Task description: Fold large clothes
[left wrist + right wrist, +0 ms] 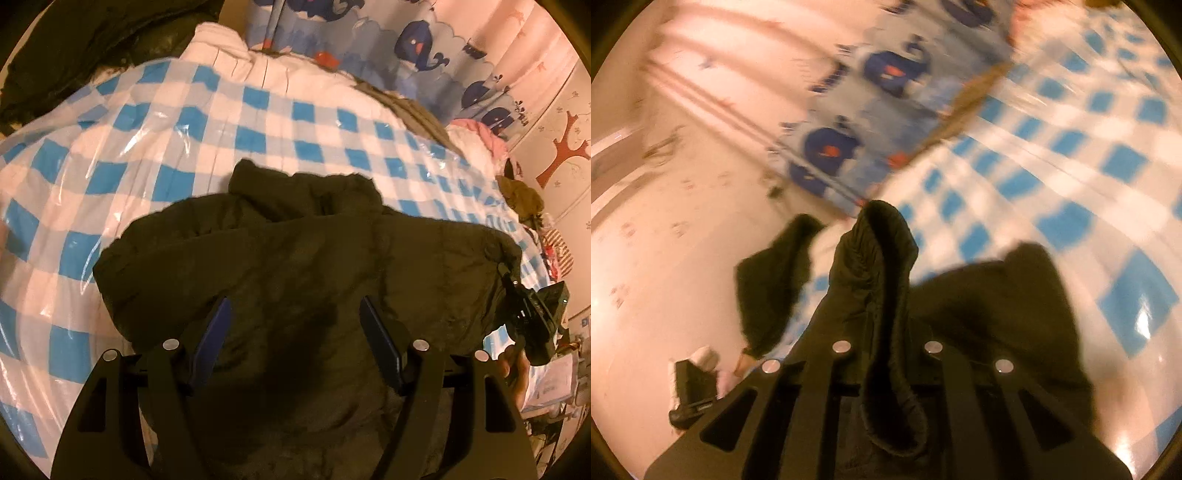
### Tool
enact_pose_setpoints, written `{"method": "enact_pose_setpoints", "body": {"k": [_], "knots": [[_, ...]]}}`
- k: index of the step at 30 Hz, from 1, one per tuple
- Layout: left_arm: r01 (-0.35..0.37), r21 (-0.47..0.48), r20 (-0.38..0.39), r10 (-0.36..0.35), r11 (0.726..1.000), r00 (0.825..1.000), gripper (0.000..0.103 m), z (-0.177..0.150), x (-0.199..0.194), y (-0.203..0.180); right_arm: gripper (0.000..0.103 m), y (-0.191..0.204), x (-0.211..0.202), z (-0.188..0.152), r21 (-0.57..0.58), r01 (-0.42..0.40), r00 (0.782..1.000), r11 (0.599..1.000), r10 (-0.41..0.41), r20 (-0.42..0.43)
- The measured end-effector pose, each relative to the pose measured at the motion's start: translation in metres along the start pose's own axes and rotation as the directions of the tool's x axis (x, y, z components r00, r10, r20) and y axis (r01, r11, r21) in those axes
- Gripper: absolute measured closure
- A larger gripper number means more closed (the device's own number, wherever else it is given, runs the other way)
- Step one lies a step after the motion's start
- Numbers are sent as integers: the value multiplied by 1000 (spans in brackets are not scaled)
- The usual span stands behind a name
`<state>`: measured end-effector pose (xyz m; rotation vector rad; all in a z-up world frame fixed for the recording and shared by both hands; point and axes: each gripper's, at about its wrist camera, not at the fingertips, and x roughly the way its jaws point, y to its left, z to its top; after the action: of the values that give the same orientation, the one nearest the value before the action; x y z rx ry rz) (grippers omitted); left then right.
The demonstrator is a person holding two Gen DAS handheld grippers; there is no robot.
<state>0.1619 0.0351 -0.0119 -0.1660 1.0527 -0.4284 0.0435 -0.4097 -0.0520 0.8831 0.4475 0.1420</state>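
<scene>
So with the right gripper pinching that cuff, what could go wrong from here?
The right gripper grips only the ribbed cuff of the dark jacket, so a hard pull may slip it free. The left gripper is open above the jacket's body, holding nothing, so the bulk may drag. The checkered cover looks glossy; the jacket may slide.

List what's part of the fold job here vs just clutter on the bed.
Job:
- dark jacket
- left gripper, open above it
- right gripper, shut on the jacket's ribbed edge

Lying about:
- checked bed cover
- whale-print fabric
- pink cloth
- dark heap
</scene>
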Motion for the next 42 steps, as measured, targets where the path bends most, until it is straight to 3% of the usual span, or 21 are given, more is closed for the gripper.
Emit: {"method": "enact_pose_setpoints", "body": {"k": [3, 8, 10, 17, 22, 24, 26, 30, 31, 33, 35, 37, 40, 42], "knots": [[-2, -21, -6, 2, 1000, 1000, 35, -5, 12, 9, 94, -21, 2, -1, 48, 26, 1000, 999, -25, -7], [-108, 21, -47, 109, 994, 993, 35, -10, 44, 22, 94, -41, 25, -14, 47, 126, 989, 991, -121, -90], [-101, 14, -58, 101, 995, 993, 35, -12, 52, 29, 94, -44, 28, -15, 49, 146, 984, 988, -141, -106], [-91, 22, -3, 91, 996, 996, 35, -12, 35, 24, 94, -21, 3, -4, -17, 135, 991, 991, -135, -11], [-123, 42, -45, 125, 991, 991, 35, -14, 59, 29, 93, -49, 28, -16, 33, 204, 971, 978, -198, -134], [-125, 40, -53, 127, 991, 990, 34, -16, 64, 31, 89, -54, 30, -17, 49, 215, 965, 975, -205, -162], [-119, 21, -41, 120, 993, 992, 34, -17, 57, 31, 75, -51, 19, -12, 47, 243, 964, 969, -236, -126], [-101, 27, 48, 100, 995, 994, 31, -19, 26, 27, 55, -27, -20, 0, -7, 258, 964, 966, -257, 67], [-140, 45, 85, 135, 989, 987, 28, -20, 19, 25, 44, -6, -30, 2, -76, 237, 965, 969, -225, 139], [-227, 84, 155, 212, 970, 965, 26, -22, 12, 21, 36, 23, -34, 1, -182, 227, 964, 957, -194, 181], [-274, 91, 180, 255, 957, 950, 24, -22, 12, 20, 27, 46, -18, -5, -276, 206, 975, 939, -172, 140], [-301, 91, 185, 281, 949, 942, 24, -24, 18, 23, 27, 47, 14, -17, -315, 215, 976, 925, -219, 23], [-344, 112, 176, 322, 932, 930, 22, -29, 33, 25, 28, 22, 52, -33, -312, 289, 933, 905, -339, -122], [-333, 113, 171, 312, 936, 935, 18, -35, 45, 30, 29, 2, 62, -36, -285, 310, 915, 907, -366, -169]]}}
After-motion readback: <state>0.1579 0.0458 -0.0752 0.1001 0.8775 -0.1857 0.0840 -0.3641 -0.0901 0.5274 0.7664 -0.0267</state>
